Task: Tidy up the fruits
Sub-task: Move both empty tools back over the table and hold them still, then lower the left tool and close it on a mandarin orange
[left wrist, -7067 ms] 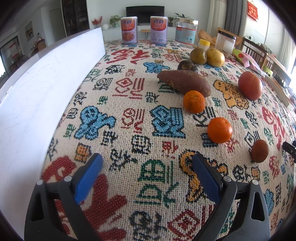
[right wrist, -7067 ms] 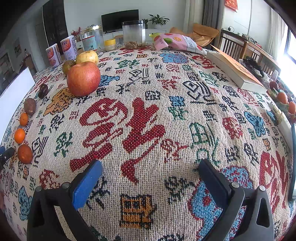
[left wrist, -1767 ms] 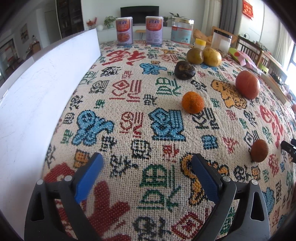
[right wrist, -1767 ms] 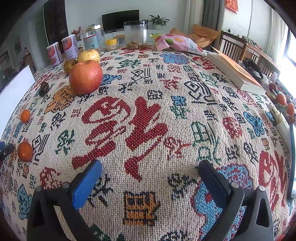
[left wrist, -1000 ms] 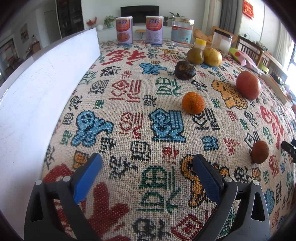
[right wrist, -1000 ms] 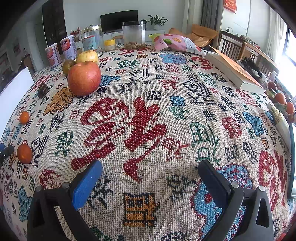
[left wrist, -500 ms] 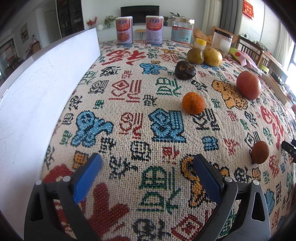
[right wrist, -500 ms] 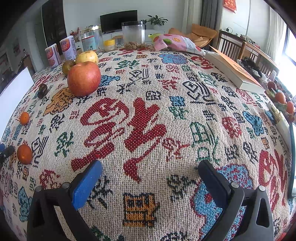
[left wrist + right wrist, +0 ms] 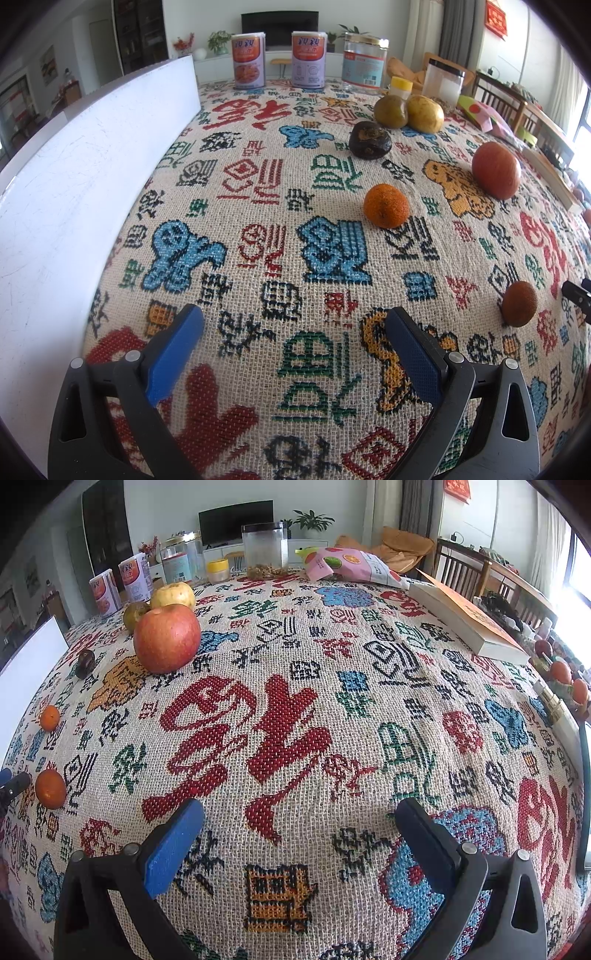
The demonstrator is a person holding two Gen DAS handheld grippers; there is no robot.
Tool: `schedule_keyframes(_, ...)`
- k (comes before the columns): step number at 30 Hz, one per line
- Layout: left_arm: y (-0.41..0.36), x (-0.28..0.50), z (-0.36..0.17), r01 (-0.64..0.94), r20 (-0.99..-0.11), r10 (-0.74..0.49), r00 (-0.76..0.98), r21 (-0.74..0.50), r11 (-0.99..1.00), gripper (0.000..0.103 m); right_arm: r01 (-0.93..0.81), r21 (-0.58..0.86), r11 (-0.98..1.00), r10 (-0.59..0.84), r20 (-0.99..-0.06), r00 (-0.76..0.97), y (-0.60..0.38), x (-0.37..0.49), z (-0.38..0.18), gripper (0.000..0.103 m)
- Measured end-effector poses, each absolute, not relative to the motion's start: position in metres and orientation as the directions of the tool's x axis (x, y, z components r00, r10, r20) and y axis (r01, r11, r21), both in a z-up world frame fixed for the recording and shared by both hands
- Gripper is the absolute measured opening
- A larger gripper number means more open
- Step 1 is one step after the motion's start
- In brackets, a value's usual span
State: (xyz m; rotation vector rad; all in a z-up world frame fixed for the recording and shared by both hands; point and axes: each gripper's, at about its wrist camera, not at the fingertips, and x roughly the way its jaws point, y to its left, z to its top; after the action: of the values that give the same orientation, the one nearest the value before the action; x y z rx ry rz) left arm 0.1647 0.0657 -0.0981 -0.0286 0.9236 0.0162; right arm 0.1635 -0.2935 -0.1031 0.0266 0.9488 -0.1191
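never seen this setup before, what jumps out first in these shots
The loud woven tablecloth with red, blue and green characters covers the whole table. On it, a big red apple sits far left in the right wrist view, and a round orange tangerine lies mid-table in the left wrist view. A tall white board lines the table's left edge.

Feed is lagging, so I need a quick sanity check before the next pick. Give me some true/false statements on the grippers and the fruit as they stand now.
1. Both grippers are open and empty. True: left gripper, right gripper.
2. The apple lies between the right gripper's jaws. False: it sits far ahead, to the left.
3. The green fruit touches the yellow fruit. True.
4. The left gripper holds an orange. False: it rests on the cloth.
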Motion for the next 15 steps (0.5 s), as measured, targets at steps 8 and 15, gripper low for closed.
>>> schedule_keyframes(8,0.064,0.168,-0.097,-0.026,-0.8,-0.014,0.6,-0.036,0.999,0.098,0.113,-0.015,0.993,-0.078,-0.811,0.58,-0.295,0.162,-0.103,0.103)
schedule_keyframes(15,0.038,0.21,-0.077,0.007,-0.763,-0.103,0.638,-0.128,0.992,0.098,0.114,-0.008,0.993,-0.073,-0.81,0.582,-0.295,0.161,-0.103,0.103)
